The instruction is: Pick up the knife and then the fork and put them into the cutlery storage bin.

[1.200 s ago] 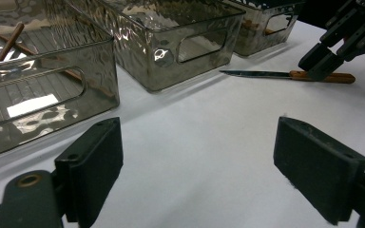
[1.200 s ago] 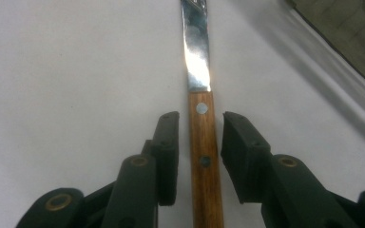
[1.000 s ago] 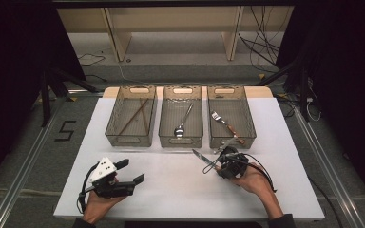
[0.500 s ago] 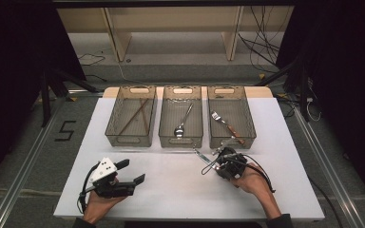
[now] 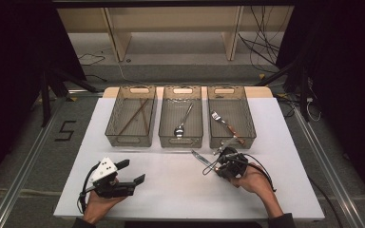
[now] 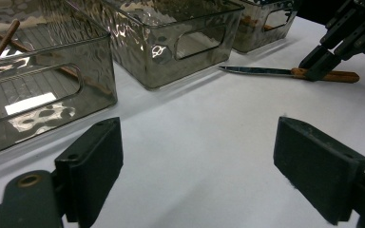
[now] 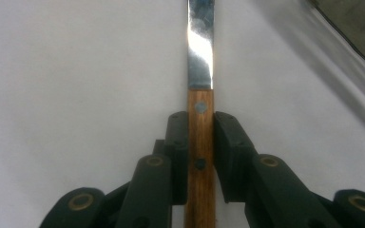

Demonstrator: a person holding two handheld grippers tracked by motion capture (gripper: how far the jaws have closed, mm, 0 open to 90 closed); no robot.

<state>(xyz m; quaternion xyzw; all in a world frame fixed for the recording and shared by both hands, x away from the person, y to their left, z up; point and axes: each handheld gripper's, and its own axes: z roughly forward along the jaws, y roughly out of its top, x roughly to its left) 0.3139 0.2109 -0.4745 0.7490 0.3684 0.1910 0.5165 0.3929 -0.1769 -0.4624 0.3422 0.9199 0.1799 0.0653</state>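
Note:
A knife with a wooden handle point(image 7: 200, 142) and a steel blade point(image 5: 198, 155) lies on the white table, just in front of the middle and right bins. My right gripper point(image 7: 200, 124) grips its handle from both sides, pads pressed on the wood; the jaws have just been closing on it. The left gripper view shows that same gripper point(image 6: 319, 64) on the knife point(image 6: 256, 71) at the far right. At the table's near left my left gripper point(image 5: 133, 171) is held open, nothing between its pads point(image 6: 95, 152).
Three clear bins stand in a row at the table's back: the left bin point(image 5: 110, 128) with wooden chopsticks point(image 5: 135, 116), the middle bin point(image 5: 162, 128) with a spoon point(image 5: 183, 122), the right bin point(image 5: 251, 128) with a fork point(image 5: 222, 122). White tabletop point(image 5: 171, 190) lies between the hands.
The right gripper's jaws have narrowed onto the knife handle. Both hands have stayed where they were, and the knife has not shifted.

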